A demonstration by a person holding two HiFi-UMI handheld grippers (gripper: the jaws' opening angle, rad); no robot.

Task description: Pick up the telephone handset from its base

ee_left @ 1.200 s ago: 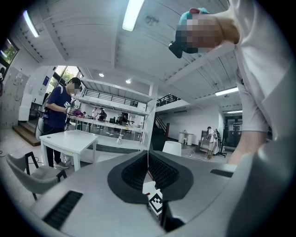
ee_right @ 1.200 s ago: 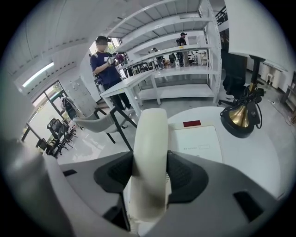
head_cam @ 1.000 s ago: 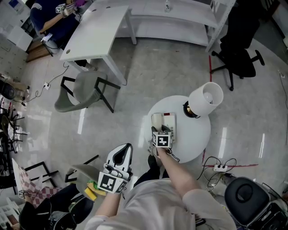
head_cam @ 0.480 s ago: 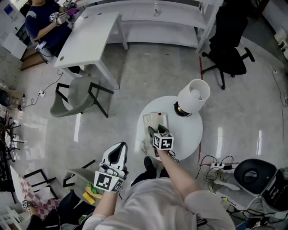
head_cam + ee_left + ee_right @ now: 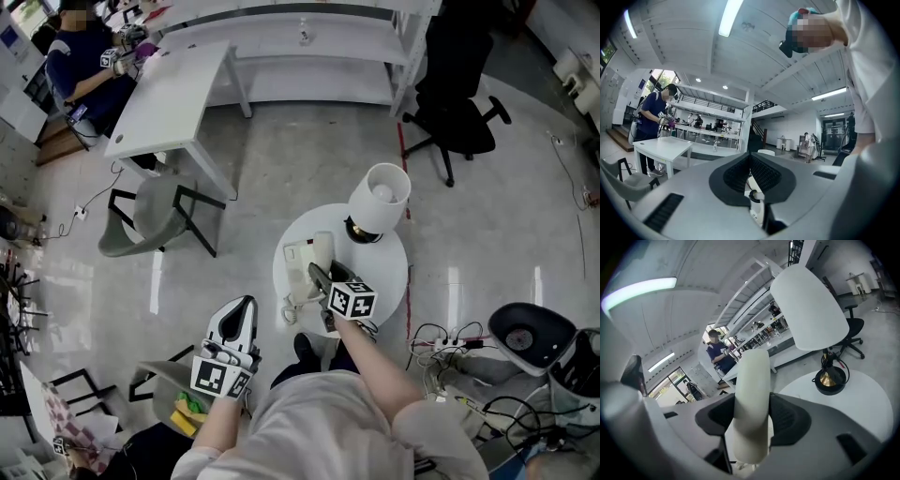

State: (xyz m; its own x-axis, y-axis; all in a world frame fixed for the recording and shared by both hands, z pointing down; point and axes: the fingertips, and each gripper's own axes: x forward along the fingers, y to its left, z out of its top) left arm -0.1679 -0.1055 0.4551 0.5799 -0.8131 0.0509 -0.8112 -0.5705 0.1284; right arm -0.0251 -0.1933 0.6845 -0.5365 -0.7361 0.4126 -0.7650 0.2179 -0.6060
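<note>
The cream telephone handset [image 5: 751, 399] stands upright between the dark pads of my right gripper [image 5: 753, 417], which is shut on it. In the head view the right gripper [image 5: 323, 275] holds the handset [image 5: 323, 247] lifted above the white telephone base [image 5: 296, 259] on the round white table [image 5: 380, 272]. A coiled cord [image 5: 292, 306] hangs near the table's near edge. My left gripper [image 5: 246, 307] hovers off the table at lower left, away from the phone, with its jaws together and nothing in them. The left gripper view shows that gripper's pads [image 5: 761, 174] meeting at the tip.
A table lamp with a white shade [image 5: 380, 195] stands at the back right of the round table, its shade [image 5: 808, 310] and brass foot [image 5: 829, 378] close ahead of the handset. A white desk [image 5: 173, 94], a grey chair [image 5: 141, 217] and black office chairs [image 5: 455, 94] stand around.
My right gripper has risen with the handset, which has come up off the base. The left gripper has hardly moved. The head camera's view has drifted, shifting the table leftward.
</note>
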